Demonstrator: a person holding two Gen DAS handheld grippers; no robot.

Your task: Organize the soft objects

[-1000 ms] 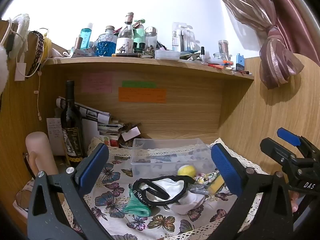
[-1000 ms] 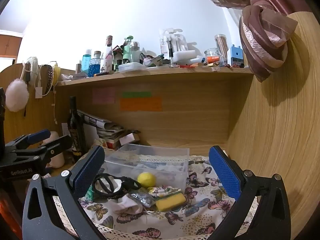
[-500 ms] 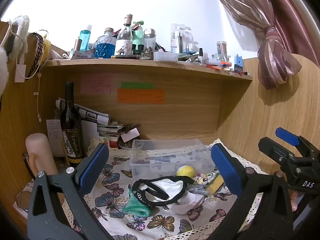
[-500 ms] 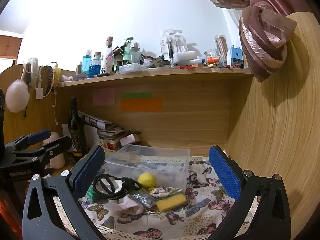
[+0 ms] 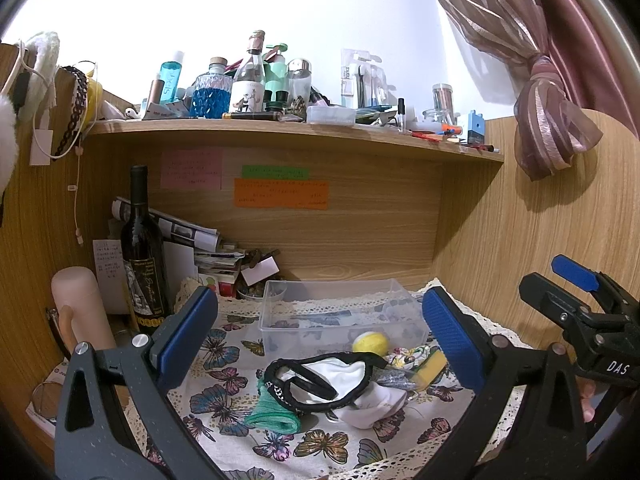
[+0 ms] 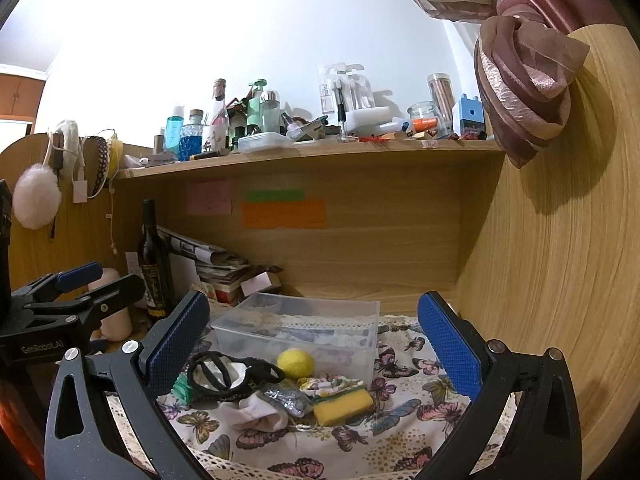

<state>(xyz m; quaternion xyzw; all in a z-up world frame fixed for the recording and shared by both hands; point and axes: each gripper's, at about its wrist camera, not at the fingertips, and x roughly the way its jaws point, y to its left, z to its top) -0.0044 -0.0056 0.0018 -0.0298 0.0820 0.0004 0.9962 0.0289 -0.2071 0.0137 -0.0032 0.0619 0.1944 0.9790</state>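
Left wrist view: the left gripper (image 5: 320, 332) is spread wide and empty above the butterfly cloth (image 5: 224, 400), where the white garment with black trim (image 5: 332, 376), green cloth (image 5: 272, 412), yellow ball (image 5: 370, 342) and sponge (image 5: 430, 364) lie before the clear plastic bin (image 5: 340, 316). The right gripper (image 6: 314, 336) is likewise released, holding nothing.

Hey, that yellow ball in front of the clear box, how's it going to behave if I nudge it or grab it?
The yellow ball is round and rests loose on the butterfly cloth, so a nudge would probably roll it. Its matte, fuzzy look suggests something soft and light that may squash a little. The clear box right behind it should stop it rolling backward.
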